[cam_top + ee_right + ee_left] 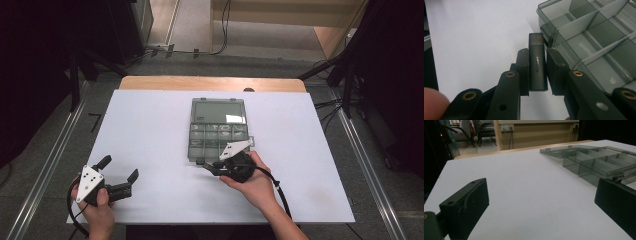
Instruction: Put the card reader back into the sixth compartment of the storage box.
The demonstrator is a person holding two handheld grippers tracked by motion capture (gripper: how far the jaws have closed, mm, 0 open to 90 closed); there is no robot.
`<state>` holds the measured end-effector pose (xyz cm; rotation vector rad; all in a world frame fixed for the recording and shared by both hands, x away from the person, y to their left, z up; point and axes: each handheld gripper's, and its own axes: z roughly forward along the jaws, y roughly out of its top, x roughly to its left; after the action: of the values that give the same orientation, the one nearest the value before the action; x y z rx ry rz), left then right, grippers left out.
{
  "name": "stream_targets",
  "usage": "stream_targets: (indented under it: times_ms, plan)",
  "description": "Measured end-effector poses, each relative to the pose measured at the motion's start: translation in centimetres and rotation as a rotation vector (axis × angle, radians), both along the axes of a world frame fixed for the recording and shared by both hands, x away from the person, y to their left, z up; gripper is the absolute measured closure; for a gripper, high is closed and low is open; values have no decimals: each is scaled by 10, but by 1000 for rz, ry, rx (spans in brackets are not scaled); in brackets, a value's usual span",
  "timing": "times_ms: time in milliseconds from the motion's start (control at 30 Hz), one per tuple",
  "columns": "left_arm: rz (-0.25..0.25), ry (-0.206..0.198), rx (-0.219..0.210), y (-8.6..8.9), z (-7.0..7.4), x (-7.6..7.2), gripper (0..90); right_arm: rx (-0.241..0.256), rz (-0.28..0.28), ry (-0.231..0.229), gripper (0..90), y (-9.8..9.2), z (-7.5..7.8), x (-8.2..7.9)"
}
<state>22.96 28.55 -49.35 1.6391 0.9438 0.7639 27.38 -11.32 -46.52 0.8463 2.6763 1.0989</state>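
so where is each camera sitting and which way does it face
High view: fixed above the person's side, looking forward and down on the white table; both forearms enter from the bottom, with the left gripper and right gripper.
Left gripper view: rides the left gripper, looking low across the table between its wide-apart jaws toward the far wall.
Right gripper view: rides the right gripper, looking down along jaws shut on a dark stick; a fingertip shows at the bottom left.
Shared: all three show the clear compartment box, lid open.
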Motion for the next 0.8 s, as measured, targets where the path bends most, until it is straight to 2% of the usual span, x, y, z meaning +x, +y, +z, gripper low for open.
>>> stream_targets:
  times_ms: [800]
  plan:
    - [-1,-2,-3,0,0,0,0,7,-41,-17,713,-3,10,17]
